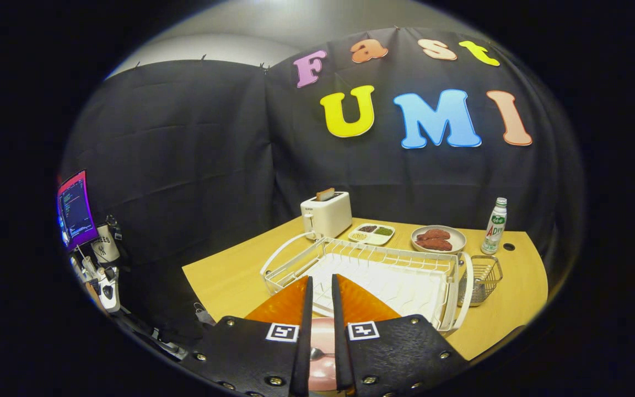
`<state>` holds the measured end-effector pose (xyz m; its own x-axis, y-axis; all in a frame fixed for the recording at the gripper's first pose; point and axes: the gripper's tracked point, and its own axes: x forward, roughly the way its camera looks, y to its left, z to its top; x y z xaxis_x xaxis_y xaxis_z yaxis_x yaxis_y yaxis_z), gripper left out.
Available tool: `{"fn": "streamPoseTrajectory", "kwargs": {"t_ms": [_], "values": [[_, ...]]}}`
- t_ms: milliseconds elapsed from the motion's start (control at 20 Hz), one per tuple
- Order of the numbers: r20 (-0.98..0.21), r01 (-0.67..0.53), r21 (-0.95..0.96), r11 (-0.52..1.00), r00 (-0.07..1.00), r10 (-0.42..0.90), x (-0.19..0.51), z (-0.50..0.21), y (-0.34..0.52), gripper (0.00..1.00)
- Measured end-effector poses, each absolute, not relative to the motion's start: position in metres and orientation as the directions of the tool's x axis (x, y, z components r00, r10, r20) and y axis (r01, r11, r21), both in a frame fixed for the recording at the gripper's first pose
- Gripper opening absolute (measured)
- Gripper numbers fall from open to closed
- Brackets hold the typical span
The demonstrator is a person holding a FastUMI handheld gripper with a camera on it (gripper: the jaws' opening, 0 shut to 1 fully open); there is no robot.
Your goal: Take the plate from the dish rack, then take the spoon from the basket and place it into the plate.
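My gripper (322,286) hovers low over the wooden table (224,281), its fingers drawn close with only a thin slit between the tips and nothing held there. Through that slit, under the fingers, I see a pink plate (323,364) on the table. A metal spoon (316,353) lies in the plate, its bowl showing and the rest hidden by the fingers. Just beyond the fingertips stands the white wire dish rack (383,264), with no dishes in it. A small wire basket (483,278) hangs on the rack's right side.
Behind the rack stand a white toaster (327,214), a divided dish of food (372,233), a grey plate of reddish food (437,239) and a bottle (495,226). A monitor (75,209) and gear stand off the table's left edge.
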<state>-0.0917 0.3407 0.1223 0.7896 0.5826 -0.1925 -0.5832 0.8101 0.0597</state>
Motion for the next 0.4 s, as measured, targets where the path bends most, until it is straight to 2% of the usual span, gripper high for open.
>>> {"fn": "streamPoseTrajectory", "kwargs": {"t_ms": [400], "values": [[-0.014,-0.407,-0.012,0.914,0.914,0.406,-0.06,0.202,0.26,0.18]]}}
